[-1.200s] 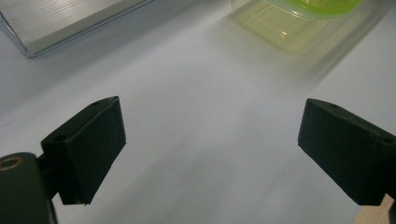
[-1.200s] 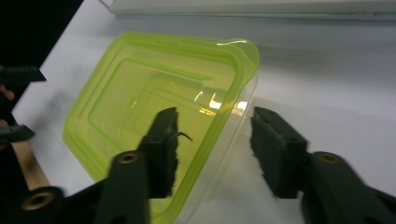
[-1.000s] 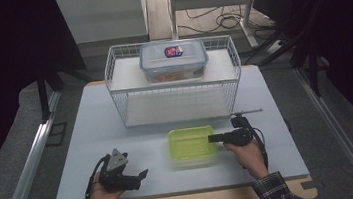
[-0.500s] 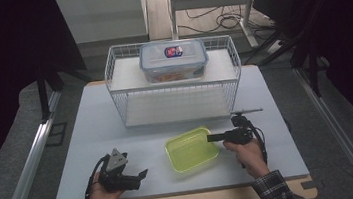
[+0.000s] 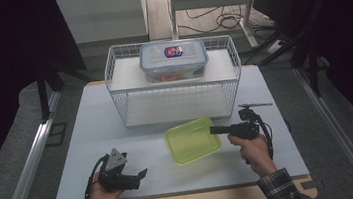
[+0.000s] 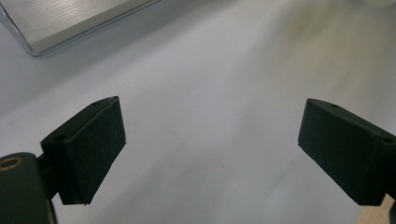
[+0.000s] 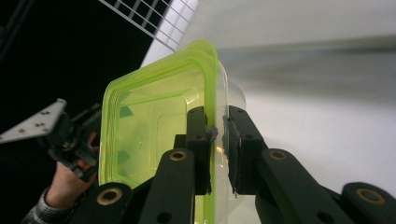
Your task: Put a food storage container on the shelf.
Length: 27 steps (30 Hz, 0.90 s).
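A clear tub with a lime-green lid (image 5: 193, 140) sits front and centre on the white table (image 5: 97, 123), turned at a slight angle. My right gripper (image 5: 213, 130) comes in from its right side and is shut on its rim. In the right gripper view the two jaws pinch the green edge (image 7: 210, 93), and my right gripper (image 7: 217, 135) has the tub (image 7: 154, 121) stretching away from it. My left gripper (image 5: 143, 175) rests near the front left of the table, open, with bare table between its jaws (image 6: 210, 144).
A white wire rack (image 5: 173, 87) stands at the back middle of the table. On top of it lies a clear box with a blue-rimmed lid (image 5: 173, 59). A thin rod (image 5: 254, 104) lies right of the rack. The left hand and its gripper (image 7: 60, 135) show farther off.
The green-lidded tub has turned slightly from square to angled in the right gripper's hold. The left gripper has stayed where it was.
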Each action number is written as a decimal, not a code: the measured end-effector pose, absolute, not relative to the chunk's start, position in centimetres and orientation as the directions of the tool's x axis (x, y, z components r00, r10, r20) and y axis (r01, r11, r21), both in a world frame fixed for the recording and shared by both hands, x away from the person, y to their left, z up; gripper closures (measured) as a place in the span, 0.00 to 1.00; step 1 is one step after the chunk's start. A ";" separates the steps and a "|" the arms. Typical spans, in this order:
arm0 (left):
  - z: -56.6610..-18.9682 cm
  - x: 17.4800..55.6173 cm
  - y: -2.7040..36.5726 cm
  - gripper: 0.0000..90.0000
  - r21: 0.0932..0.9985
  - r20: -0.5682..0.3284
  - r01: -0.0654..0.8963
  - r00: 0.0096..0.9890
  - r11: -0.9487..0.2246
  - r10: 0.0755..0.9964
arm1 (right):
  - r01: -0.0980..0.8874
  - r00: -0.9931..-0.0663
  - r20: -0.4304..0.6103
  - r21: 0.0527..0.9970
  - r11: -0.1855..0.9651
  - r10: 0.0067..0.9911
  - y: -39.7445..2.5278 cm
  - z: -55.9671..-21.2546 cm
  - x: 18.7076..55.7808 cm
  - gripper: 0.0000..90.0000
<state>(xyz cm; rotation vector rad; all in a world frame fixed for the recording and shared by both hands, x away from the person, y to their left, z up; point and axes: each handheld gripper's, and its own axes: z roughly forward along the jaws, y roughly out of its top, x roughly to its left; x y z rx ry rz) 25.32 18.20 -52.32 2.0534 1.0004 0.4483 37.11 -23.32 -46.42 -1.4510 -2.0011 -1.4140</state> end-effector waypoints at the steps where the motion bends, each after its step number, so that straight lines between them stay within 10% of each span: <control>1: -52.3 25.3 18.2 0.08 0.781 -0.026 0.499 0.626 -0.376 0.779 | 0.843 -0.452 0.699 0.537 0.010 0.554 -23.4 -46.1 37.1 0.89; 27: -52.3 25.3 18.3 0.08 0.783 -0.021 0.494 0.629 -0.378 0.777 | 0.797 -0.492 0.692 0.602 -0.046 0.528 -23.7 -37.3 38.2 0.90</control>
